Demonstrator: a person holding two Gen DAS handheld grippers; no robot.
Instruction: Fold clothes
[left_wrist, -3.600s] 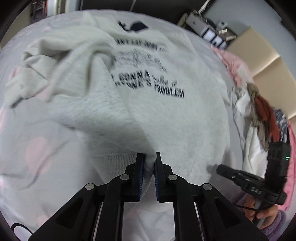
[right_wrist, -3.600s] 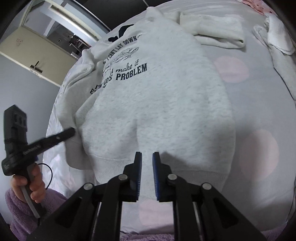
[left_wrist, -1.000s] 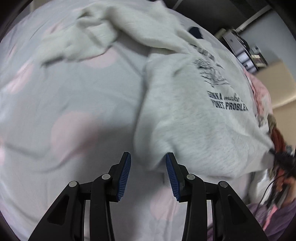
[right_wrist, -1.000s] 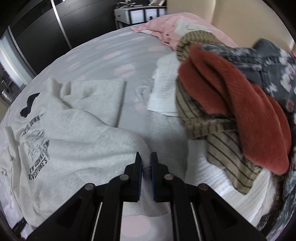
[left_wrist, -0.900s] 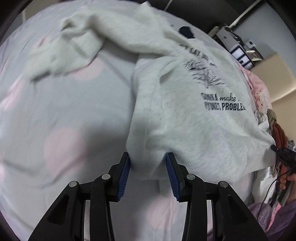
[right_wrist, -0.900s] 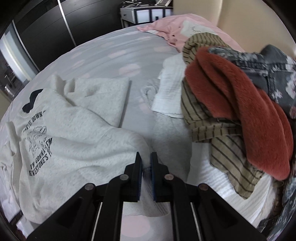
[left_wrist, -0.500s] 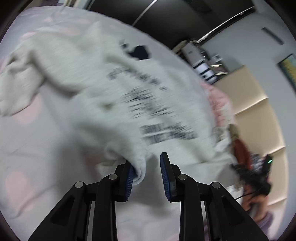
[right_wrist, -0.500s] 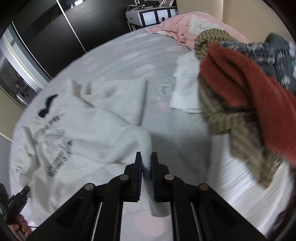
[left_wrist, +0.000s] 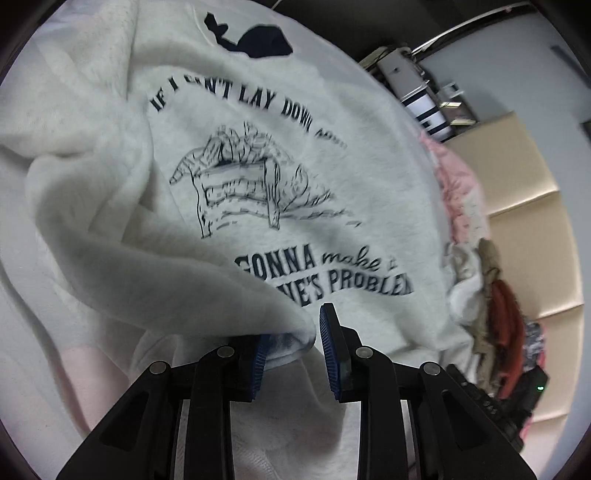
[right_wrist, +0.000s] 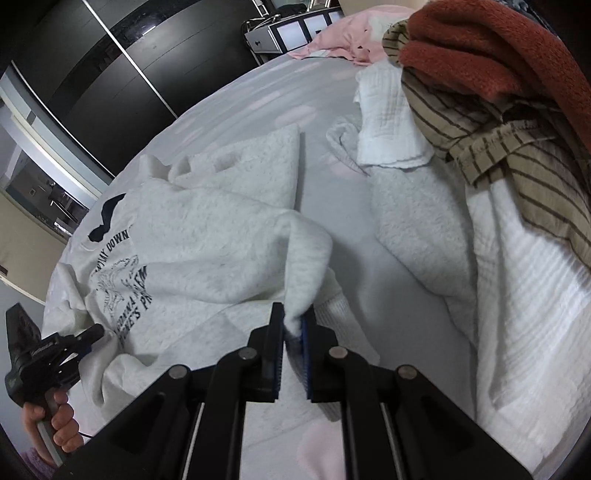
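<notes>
A light grey sweatshirt with a dark print lies rumpled on the bed, and it also shows in the right wrist view. My left gripper has a thick fold of its left edge between the blue pads. The jaws stand fairly wide around it, and the fold drapes over the start of the lower print lines. My right gripper is shut on a raised fold at the sweatshirt's right side, near the ribbed hem. The left gripper also appears at far left, held by a hand, with its tips at the sweatshirt.
The bedsheet is pale grey with pink dots. A clothes pile crowds the right: a rust-red fleece, a striped brown garment, white cloths and a white blanket. A dark wardrobe stands behind.
The left gripper narrowed around the sweatshirt's edge and carried the fold over the lower print. The right gripper stayed shut on its fold and drew it up, nearer the pile.
</notes>
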